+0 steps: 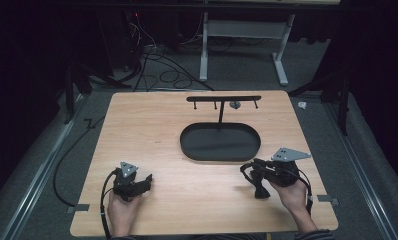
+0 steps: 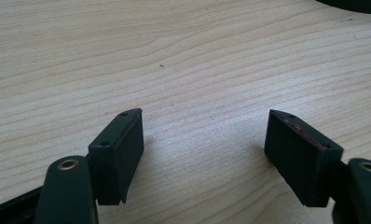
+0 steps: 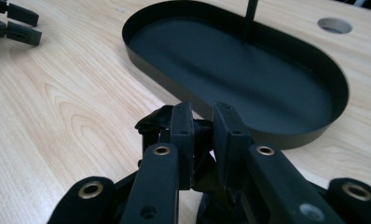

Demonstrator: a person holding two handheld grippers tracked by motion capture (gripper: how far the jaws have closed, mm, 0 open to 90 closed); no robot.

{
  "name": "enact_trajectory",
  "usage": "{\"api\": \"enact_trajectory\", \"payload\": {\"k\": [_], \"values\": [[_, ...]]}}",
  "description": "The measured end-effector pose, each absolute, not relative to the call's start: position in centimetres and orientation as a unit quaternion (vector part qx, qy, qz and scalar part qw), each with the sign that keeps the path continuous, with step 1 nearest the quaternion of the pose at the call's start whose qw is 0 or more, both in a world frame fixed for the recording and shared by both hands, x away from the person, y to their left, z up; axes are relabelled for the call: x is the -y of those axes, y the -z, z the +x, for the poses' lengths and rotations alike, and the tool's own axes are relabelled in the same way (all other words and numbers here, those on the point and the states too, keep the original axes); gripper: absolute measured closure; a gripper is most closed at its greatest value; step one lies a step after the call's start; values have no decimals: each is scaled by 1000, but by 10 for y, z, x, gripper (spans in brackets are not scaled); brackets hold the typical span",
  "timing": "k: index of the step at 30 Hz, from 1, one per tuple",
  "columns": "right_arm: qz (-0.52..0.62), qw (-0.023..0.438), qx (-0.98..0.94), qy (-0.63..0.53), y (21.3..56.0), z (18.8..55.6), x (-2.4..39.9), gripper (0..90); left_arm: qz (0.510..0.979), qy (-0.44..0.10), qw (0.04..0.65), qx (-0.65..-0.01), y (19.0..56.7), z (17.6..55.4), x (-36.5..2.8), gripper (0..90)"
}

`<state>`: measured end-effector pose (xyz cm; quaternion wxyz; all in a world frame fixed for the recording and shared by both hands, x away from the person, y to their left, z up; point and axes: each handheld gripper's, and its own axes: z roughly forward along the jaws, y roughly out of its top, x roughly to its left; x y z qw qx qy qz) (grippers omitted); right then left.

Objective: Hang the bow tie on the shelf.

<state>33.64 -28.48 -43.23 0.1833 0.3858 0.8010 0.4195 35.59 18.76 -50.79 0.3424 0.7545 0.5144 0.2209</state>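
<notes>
Two claws over the bench, one loaded

Right claw (image 3: 203, 122): jaws pinched tight on a crumpled black item (image 3: 158, 122), soft-looking, possibly a strap or ribbon; exact kind cannot be told. In the high view the same black item (image 1: 257, 181) hangs from the right claw (image 1: 253, 170), with a bunched end drooping toward the bench (image 1: 152, 130). Whether that end touches the wood cannot be told. Position: near the front right of the bench, just in front of the black oval tray (image 1: 220, 142), apart from its rim.

Left claw (image 2: 204, 135): jaws spread wide, nothing between them, pads close above bare wood grain. In the high view the left claw (image 1: 143, 183) sits at the front left, held by the left hand (image 1: 121, 210), well apart from the tray.

Tray: shallow, dark. A thin upright post (image 1: 220, 116) rises from its far part and carries a black crossbar (image 1: 224, 99) with short pegs hanging below.

Right hand (image 1: 293, 194) grips its tool from below.
</notes>
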Motion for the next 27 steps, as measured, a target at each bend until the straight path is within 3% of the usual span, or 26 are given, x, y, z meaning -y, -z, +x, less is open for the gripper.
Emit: {"api": "enact_trajectory", "payload": {"k": [27], "values": [[381, 231, -784, -432, 400, 341, 298, 810, 755, -221, 341, -514, 508, 356, -187, 285]]}}
